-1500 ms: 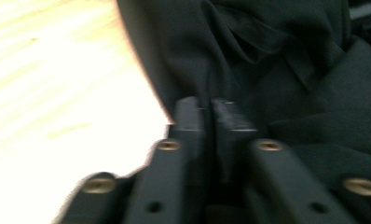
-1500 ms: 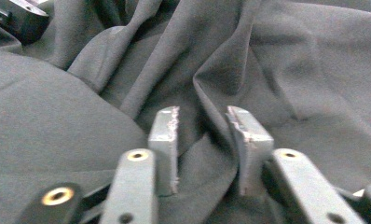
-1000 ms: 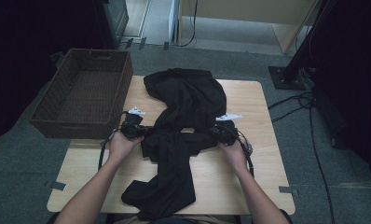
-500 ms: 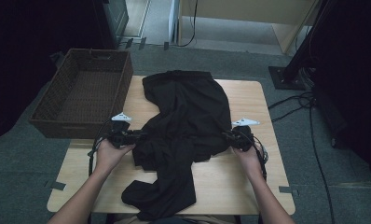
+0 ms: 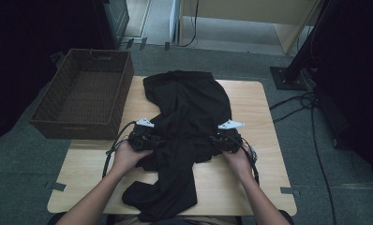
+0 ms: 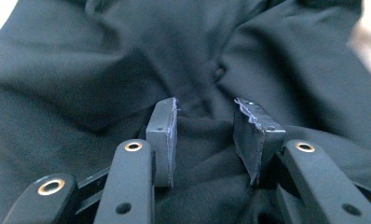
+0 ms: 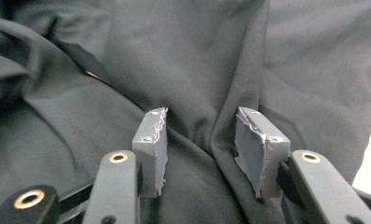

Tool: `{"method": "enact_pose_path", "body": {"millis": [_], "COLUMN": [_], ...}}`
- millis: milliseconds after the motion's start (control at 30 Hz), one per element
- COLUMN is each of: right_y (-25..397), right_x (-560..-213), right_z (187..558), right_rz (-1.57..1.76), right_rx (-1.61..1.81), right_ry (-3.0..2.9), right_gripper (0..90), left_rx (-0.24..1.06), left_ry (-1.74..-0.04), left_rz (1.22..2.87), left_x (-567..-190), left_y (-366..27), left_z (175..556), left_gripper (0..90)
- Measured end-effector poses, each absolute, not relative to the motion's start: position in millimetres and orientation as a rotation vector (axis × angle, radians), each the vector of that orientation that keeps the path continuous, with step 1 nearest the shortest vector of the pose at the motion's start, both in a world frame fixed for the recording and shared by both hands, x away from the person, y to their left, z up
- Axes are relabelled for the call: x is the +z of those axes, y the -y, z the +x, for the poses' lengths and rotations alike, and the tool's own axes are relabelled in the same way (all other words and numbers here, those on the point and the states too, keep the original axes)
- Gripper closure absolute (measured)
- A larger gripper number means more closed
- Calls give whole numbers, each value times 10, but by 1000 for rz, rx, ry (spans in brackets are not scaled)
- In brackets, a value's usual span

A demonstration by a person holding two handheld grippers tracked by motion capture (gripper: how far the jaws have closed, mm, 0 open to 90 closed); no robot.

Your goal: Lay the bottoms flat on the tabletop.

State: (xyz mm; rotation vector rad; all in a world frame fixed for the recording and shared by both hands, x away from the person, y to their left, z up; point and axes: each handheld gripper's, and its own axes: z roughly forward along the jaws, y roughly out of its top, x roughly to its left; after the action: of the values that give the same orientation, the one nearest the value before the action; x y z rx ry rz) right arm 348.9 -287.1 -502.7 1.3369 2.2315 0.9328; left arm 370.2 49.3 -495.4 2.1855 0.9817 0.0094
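Two grippers sit at the waist of the black garment [image 5: 187, 122], one at each edge — the left gripper [image 5: 145, 139] on the side toward the wicker basket [image 5: 84, 93], the right gripper [image 5: 227, 140] on the opposite side. A second ago both were closer together over the cloth's pinched middle; half a second ago they had spread far apart to the garment's outer edges, and now they have come slightly inward again and a little farther up the table [image 5: 264, 140]. The garment itself lies across the middle of the table, its broad part toward the far edge and a narrower tail hanging over the near edge toward the person.

In the left gripper view, the left gripper [image 6: 204, 135] has its jaws spread, with folds of dark cloth lying between and under the pads but not clamped. The right gripper [image 7: 200, 144] in its own view is likewise spread, a ridge of fabric rising between the pads. Judging by this, the person has let go after tugging the cloth wide and is setting up a fresh grip — probably to fold or flatten the garment further.
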Motion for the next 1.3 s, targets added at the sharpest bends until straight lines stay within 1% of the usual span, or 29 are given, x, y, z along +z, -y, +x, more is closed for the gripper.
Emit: {"method": "enact_pose_path", "body": {"millis": [67,133,267,333,400,467,600,667,700,800,933,1033,1133,1300], "right_y": [2869,2857,2837,2812,2790,2764,2736,2700,2693,2694,2723,2743,2758,2673], "right_x": [-5075,-5102,-5115,-5136,-5134,-5136,-5129,-5119,-5121,-5155,-5152,-5112,-5051,-4903], "right_z": [3527,3561,3641,3771,3902,4056,4344,4413,4421,4347,4243,4189,4128,3953], "right_rz": [1343,1337,1357,1365,1365,1383,1448,1469,1471,1459,1443,1463,1486,1422], "right_rx": [918,914,930,955,949,948,929,909,909,939,946,919,938,1063], "right_ry": [-2242,-2244,-2229,-2209,-2207,-2194,-2149,-2138,-2131,-2099,-2120,-2160,-2210,-2194], "right_gripper": [533,532,538,540,534,511,507,504,503,503,490,465,422,428], "left_rx": [48,85,103,132,165,219,275,271,248,185,99,88,73,50], "left_ry": [-987,-980,-1006,-1048,-1066,-1080,-1150,-1167,-1182,-1180,-1112,-1060,-1021,-980], "left_rz": [2204,2184,2146,2104,2111,2138,2152,2148,2124,2094,2125,2170,2173,2153], "left_x": [-5016,-5045,-5071,-5094,-5087,-5066,-5034,-5028,-5034,-5040,-5031,-4992,-4957,-4931], "left_y": [-469,-464,-480,-488,-462,-407,-358,-366,-379,-418,-445,-470,-514,-497], "left_z": [3734,3770,3887,4043,4158,4277,4487,4534,4541,4500,4351,4193,4044,3877], "left_gripper": [603,618,665,687,695,693,683,676,668,612,575,551,533,511]}}
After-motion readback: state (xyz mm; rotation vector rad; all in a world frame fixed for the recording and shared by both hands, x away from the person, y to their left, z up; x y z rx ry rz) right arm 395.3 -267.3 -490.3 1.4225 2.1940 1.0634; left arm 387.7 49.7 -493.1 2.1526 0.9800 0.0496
